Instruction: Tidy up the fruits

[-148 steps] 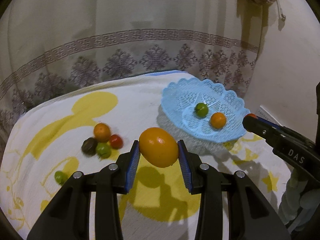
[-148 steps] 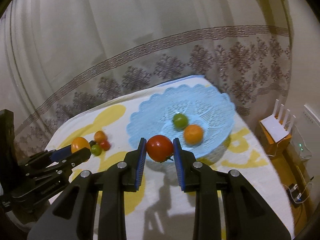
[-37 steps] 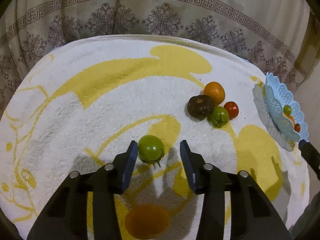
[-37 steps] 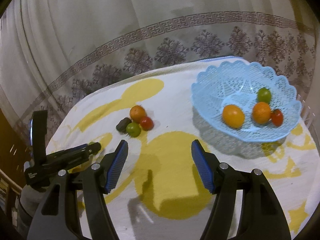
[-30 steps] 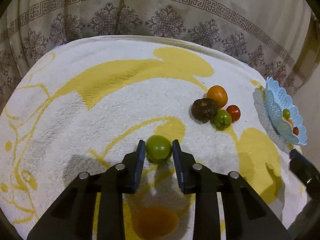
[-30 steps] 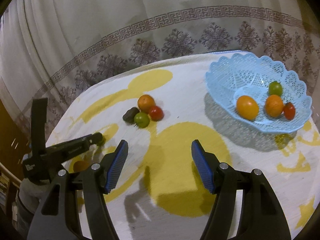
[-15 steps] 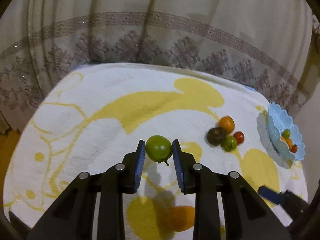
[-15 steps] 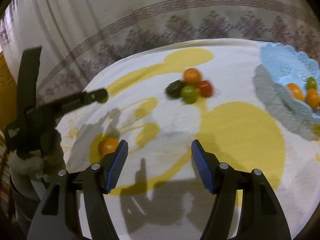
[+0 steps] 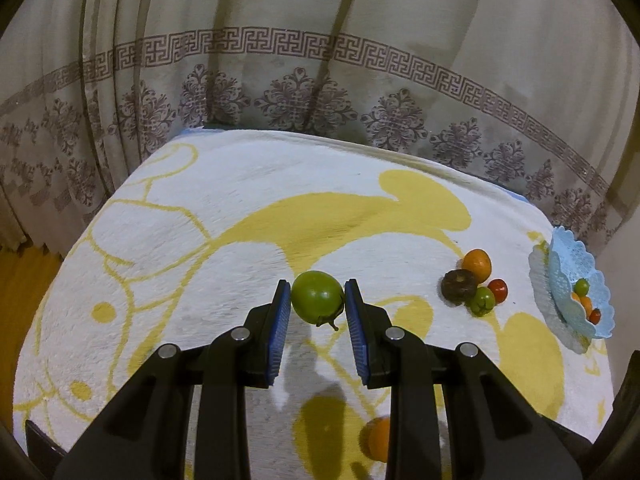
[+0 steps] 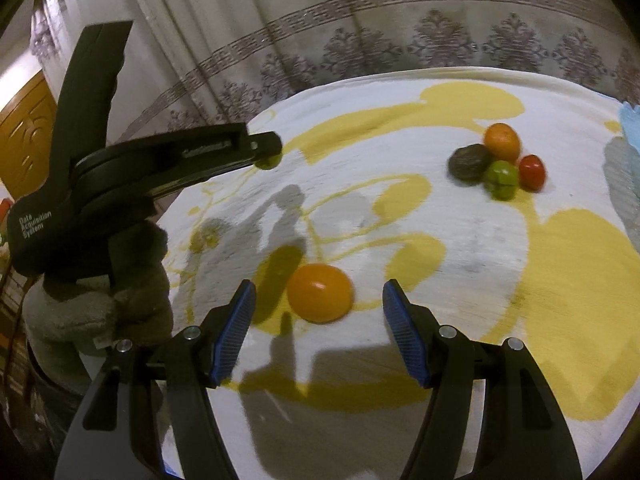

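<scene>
My left gripper [image 9: 316, 308] is shut on a green tomato [image 9: 317, 297] and holds it up above the white and yellow cloth [image 9: 240, 216]. It also shows in the right wrist view [image 10: 266, 152] at the left, with a bit of the green tomato [image 10: 267, 162] under its tip. My right gripper [image 10: 316, 308] is open, its jaws on either side of an orange fruit [image 10: 320, 298] lying on the cloth. The same orange fruit [image 9: 378, 444] shows low in the left wrist view. A blue lace basket [image 9: 568, 256] with several fruits stands at the far right.
A cluster lies right of centre: an orange [image 10: 502, 142], a dark brown fruit [image 10: 468, 162], a green tomato [image 10: 500, 179] and a red tomato [image 10: 532, 172]. A patterned curtain [image 9: 300, 80] hangs behind the table. The table edge drops off at the left.
My left gripper closed on the green tomato and lifted it off the cloth. My right gripper swung left and down, away from the basket, and now brackets the orange fruit.
</scene>
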{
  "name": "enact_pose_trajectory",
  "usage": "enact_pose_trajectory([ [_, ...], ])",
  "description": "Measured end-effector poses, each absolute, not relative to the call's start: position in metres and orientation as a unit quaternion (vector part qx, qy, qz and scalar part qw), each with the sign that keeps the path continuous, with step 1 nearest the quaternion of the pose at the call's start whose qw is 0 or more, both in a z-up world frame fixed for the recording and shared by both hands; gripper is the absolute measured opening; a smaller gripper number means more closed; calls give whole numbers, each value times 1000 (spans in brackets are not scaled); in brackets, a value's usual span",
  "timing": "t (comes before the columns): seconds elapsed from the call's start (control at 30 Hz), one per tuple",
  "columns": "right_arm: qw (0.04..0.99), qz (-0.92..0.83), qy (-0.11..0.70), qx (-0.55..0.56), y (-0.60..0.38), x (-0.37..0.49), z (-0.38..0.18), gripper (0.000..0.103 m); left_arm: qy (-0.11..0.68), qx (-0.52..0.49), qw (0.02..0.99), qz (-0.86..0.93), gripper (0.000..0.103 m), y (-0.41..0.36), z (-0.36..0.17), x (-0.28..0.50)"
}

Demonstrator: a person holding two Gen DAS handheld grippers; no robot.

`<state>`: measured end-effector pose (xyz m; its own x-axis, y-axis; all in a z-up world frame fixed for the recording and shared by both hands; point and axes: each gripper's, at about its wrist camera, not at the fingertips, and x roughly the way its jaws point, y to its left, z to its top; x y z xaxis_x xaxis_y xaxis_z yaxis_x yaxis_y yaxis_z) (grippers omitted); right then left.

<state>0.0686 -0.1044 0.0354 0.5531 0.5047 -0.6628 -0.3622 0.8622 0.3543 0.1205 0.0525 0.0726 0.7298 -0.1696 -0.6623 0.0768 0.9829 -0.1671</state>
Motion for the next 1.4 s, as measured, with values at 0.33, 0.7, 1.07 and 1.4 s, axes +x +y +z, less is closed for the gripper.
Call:
enact_pose_trajectory([
  [0.33, 875, 249, 412, 60, -85, 78, 26, 59, 362, -70, 928, -63, 28, 55, 72, 120],
  [0.7, 871, 230, 429, 68, -92, 85, 12, 45, 365, -68, 927, -60, 28, 55, 69, 121],
  [1.07, 875, 222, 422, 80, -101, 81, 20, 43, 364, -65, 927, -65, 28, 52, 69, 120],
  [1.4, 889, 179, 406, 113, -143, 72, 34, 43, 362, -59, 927, -76, 28, 47, 71, 117],
])
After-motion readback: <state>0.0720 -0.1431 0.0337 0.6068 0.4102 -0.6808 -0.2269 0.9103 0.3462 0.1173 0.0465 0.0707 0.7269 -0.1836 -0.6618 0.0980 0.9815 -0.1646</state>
